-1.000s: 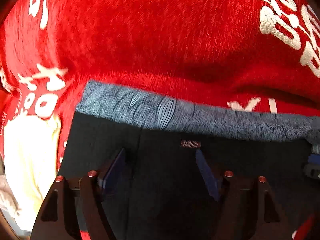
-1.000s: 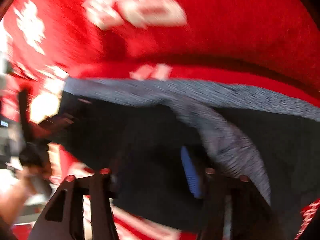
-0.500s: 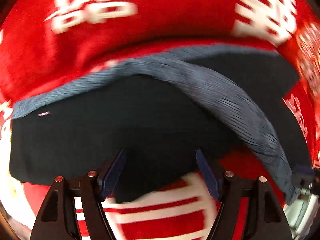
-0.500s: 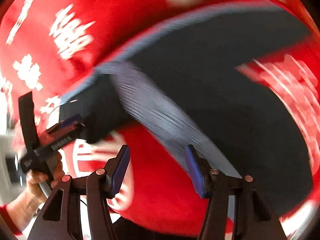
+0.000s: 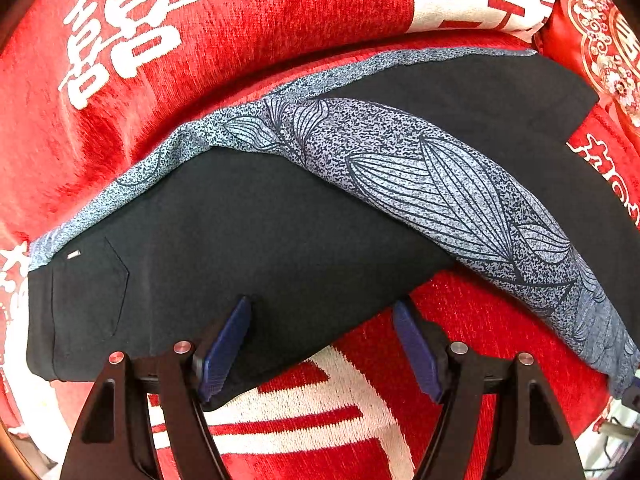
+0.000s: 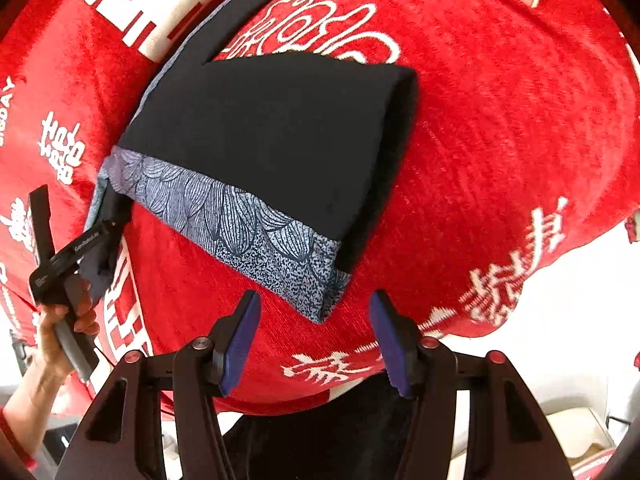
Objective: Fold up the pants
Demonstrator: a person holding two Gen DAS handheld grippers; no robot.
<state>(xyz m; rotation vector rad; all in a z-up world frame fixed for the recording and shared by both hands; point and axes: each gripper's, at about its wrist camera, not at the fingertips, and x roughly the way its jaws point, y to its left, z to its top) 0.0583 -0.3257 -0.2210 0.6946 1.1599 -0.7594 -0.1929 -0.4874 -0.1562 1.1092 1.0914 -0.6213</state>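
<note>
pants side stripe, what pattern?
Grey-blue speckled leaf-line print on the black pants' side stripe; clearest in left wrist view.

A red plush blanket (image 5: 280, 32) with white characters covers the work surface. A red cushion (image 5: 600, 36) with gold ornament lies at its edge.

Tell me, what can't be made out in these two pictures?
- Left wrist view: the pants' far end runs past the right edge.
- Right wrist view: their upper strip leaves the top edge; the fold covers the layers beneath.
- Right wrist view: the left tongs' tips are hidden behind the fabric.
</note>
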